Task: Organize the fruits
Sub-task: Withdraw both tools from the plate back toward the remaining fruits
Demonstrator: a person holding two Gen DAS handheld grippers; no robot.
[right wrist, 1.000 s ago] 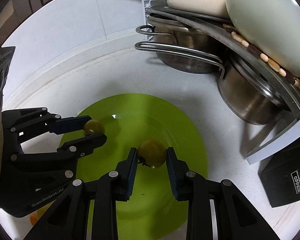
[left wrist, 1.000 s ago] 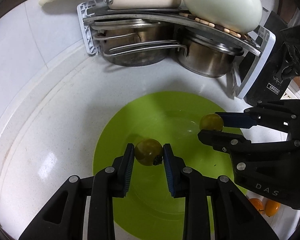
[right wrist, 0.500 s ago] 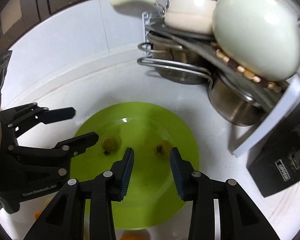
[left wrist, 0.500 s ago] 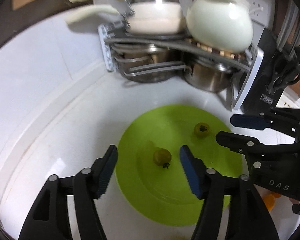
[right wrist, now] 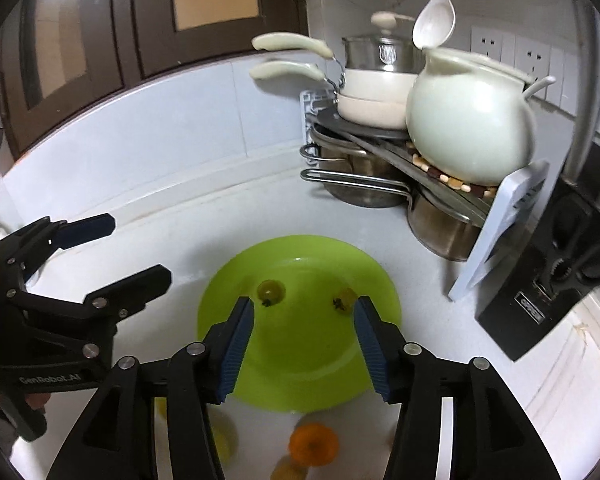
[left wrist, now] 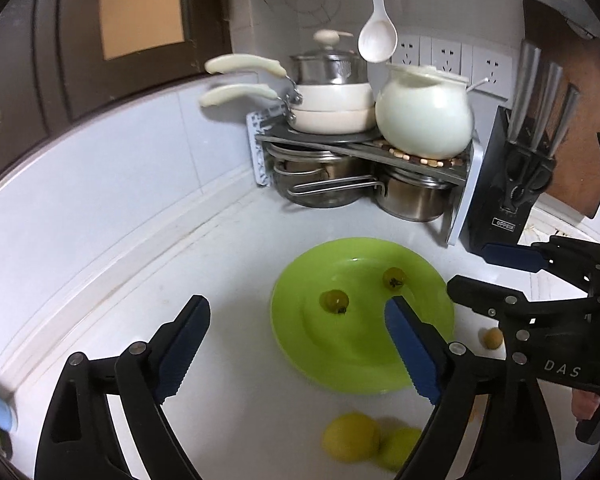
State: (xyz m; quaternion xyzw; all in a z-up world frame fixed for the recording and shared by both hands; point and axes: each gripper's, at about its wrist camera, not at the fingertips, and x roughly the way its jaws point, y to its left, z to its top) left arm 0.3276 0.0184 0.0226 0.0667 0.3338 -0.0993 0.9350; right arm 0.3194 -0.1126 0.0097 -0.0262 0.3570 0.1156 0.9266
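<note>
Two small tomatoes [left wrist: 334, 301] sit apart on the green plate [left wrist: 340, 368], and from my left wrist I see both clear of any pad. My left gripper [left wrist: 298, 350] is spreading, its jaws opening wide with only counter and plate rim between them. My right gripper [left wrist: 496, 270] shows at the right edge, jaws parted and empty. Near the bottom, two yellow fruits [left wrist: 350, 436] lie on the counter [left wrist: 120, 280], off the plate, and a smaller one [left wrist: 493, 338] rests just past the plate's right rim.

From my right wrist, the same two tomatoes [right wrist: 271, 291] lie toward the plate's [right wrist: 300, 360] far half; my right gripper [right wrist: 304, 348] is opening too, nothing pinched (the right-hand tomato [right wrist: 344, 300] looks close to one blue pad, though I judge it not touching). My left gripper [right wrist: 136, 252] stands open at the left. An orange fruit [right wrist: 313, 444] waits on the counter below the plate, blurred.

Risk, as I judge it: the tomatoes are round and free to roll, so a brush from a pad could send one off the plate. Reaching low for the near fruit, my two grippers could also clash, since they work close together.
</note>
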